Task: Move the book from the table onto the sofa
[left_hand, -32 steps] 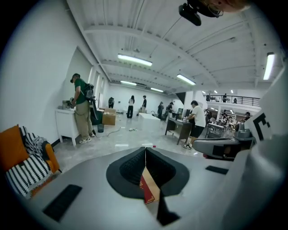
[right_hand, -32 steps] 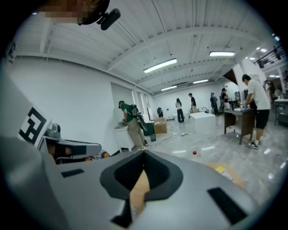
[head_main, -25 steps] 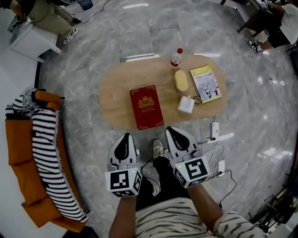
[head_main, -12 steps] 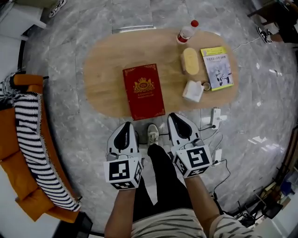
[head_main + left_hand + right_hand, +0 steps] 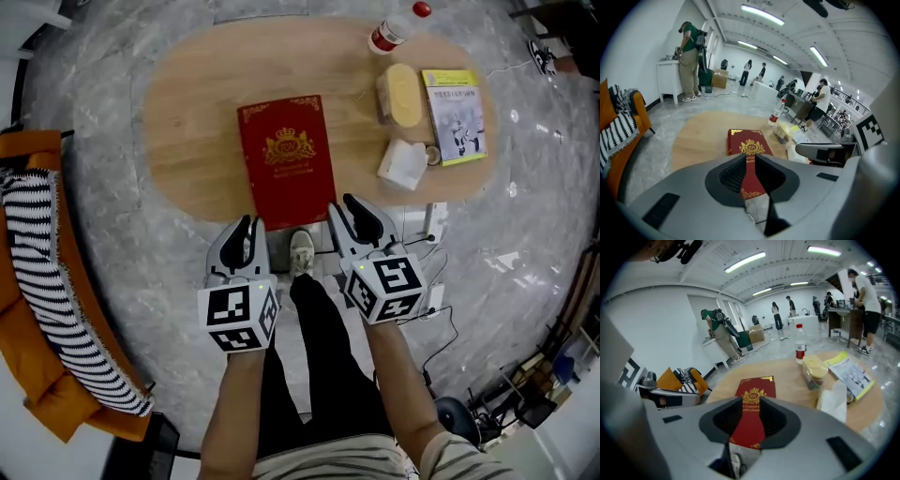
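A red book (image 5: 286, 157) with a gold crest lies flat on the oval wooden table (image 5: 192, 112), near its front edge. My left gripper (image 5: 247, 228) hangs just short of the book's near left corner. My right gripper (image 5: 349, 208) is by the near right corner. Both sets of jaws are opening, and nothing is between them. In the left gripper view the book (image 5: 749, 143) shows through the narrow gap of the left gripper (image 5: 749, 164). In the right gripper view the book (image 5: 756, 389) lies straight ahead of the right gripper (image 5: 751, 420). The orange sofa (image 5: 26, 309) stands at the far left.
A striped black-and-white blanket (image 5: 52, 281) drapes the sofa. On the table's right end are a bottle (image 5: 394, 28), a yellow-lidded container (image 5: 403, 92), a yellow booklet (image 5: 455, 112) and a white tissue pack (image 5: 403, 164). A power strip (image 5: 433, 225) and cables lie on the floor. People stand at the back of the room.
Both grippers have come down and forward to the table's near edge, close to the book. Their jaws have parted slightly. The table now looks larger and nearer.
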A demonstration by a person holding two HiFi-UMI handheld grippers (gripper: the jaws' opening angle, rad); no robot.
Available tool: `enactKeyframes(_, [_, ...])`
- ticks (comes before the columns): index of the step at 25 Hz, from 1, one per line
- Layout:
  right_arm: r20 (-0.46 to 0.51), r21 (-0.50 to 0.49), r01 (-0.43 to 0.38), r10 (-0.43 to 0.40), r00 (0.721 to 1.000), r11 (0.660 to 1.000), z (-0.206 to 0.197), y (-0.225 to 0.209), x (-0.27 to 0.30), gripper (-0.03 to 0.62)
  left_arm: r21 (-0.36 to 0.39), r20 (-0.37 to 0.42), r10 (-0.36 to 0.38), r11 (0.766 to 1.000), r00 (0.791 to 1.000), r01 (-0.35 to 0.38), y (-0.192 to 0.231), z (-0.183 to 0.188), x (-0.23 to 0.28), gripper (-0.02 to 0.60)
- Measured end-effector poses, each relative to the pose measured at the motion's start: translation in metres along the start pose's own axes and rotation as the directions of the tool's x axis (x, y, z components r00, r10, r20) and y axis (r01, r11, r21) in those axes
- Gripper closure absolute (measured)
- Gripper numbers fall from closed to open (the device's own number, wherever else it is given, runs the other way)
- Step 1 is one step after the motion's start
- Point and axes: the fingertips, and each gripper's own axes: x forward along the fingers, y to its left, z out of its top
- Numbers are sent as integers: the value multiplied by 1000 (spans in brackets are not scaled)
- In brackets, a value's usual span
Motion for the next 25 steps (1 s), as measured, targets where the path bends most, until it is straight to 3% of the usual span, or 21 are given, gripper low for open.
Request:
enactKeyframes(13, [-171,132,-30,53,984,991,-60,-32,59,352,-129,-163,-57,991,985,36,20,-58,61,389])
enactKeyframes(21, [-251,210,-29,82,965,977,-85,-50,84,309,-206,-229,-80,978,970,32,35,-81,88,354])
enactKeyframes(25, [-267,311,-39,126,955,950,-96,-53,91,298,-271,-267,-119,962,956,44,37,-95,98,338])
